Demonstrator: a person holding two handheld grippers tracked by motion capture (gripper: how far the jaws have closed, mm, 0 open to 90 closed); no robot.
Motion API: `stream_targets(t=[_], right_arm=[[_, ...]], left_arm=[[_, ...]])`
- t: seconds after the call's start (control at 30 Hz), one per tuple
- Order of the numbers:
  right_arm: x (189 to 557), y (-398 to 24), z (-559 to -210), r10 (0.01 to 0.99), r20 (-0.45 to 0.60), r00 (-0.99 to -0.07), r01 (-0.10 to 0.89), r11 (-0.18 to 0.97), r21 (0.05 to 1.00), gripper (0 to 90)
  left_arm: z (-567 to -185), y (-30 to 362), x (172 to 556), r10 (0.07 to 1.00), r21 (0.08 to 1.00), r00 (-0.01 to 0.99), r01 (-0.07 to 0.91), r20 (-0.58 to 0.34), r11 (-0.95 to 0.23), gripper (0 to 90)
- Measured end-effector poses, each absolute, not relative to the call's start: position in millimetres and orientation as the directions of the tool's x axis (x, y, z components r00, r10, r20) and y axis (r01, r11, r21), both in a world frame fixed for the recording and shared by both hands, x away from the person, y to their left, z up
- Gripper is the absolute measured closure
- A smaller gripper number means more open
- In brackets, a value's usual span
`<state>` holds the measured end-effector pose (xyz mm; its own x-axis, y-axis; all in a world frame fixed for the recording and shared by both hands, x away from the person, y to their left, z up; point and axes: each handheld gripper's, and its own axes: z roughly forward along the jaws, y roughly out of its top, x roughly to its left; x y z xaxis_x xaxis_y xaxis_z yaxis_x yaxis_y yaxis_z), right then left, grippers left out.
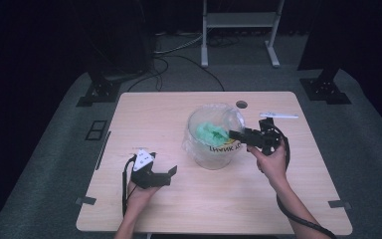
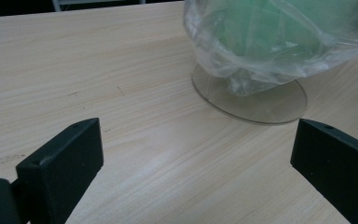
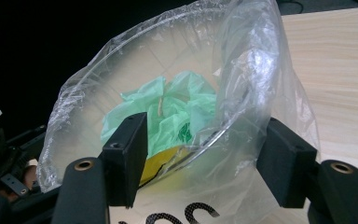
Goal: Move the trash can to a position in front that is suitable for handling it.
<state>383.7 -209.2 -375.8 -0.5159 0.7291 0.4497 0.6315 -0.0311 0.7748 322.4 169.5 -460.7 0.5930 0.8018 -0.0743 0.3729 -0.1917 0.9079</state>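
Note:
A clear round container (image 1: 214,152) lined with a clear plastic bag (image 3: 256,70) stands mid-table, with crumpled green plastic (image 1: 210,133) inside it. My right gripper (image 1: 235,134) reaches in from the right at the rim. In the right gripper view its jaws (image 3: 204,122) stand wide apart, one inside the container over the green plastic (image 3: 177,107) and one outside, with rim and bag edge between them untouched. My left gripper (image 1: 169,175) rests low at the front left, open and pointing at the container's base (image 2: 251,102), with bare wood between its jaws (image 2: 196,128).
The bag carries black lettering (image 1: 224,147) on its front. A white pen-like thing (image 1: 278,115) lies at the table's back right, near a round cable hole (image 1: 241,104). A white stand (image 1: 238,20) is on the floor beyond the table.

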Motion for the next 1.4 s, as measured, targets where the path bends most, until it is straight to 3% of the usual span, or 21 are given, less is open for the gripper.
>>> stream_targets(t=[0.83,1.17,1.4], right_arm=[[388.9,-141.4,-374.3,0.673,0.453,-0.584,0.637,0.035,0.770,35.5],[387.1,-130.2,-374.4,0.657,0.450,-0.605,0.632,0.052,0.773,34.6],[383.3,-146.3,-369.1,0.654,0.457,-0.603,0.605,0.001,0.796,32.3]], left_arm=[[-458.4,168.3,320.0,0.785,0.911,0.614,0.364,-0.079,-0.193,1.2],[-456.7,169.2,319.8,0.783,0.912,0.617,0.362,-0.080,-0.192,1.2],[-453.4,171.4,318.4,0.779,0.914,0.621,0.364,-0.091,-0.183,1.2]])
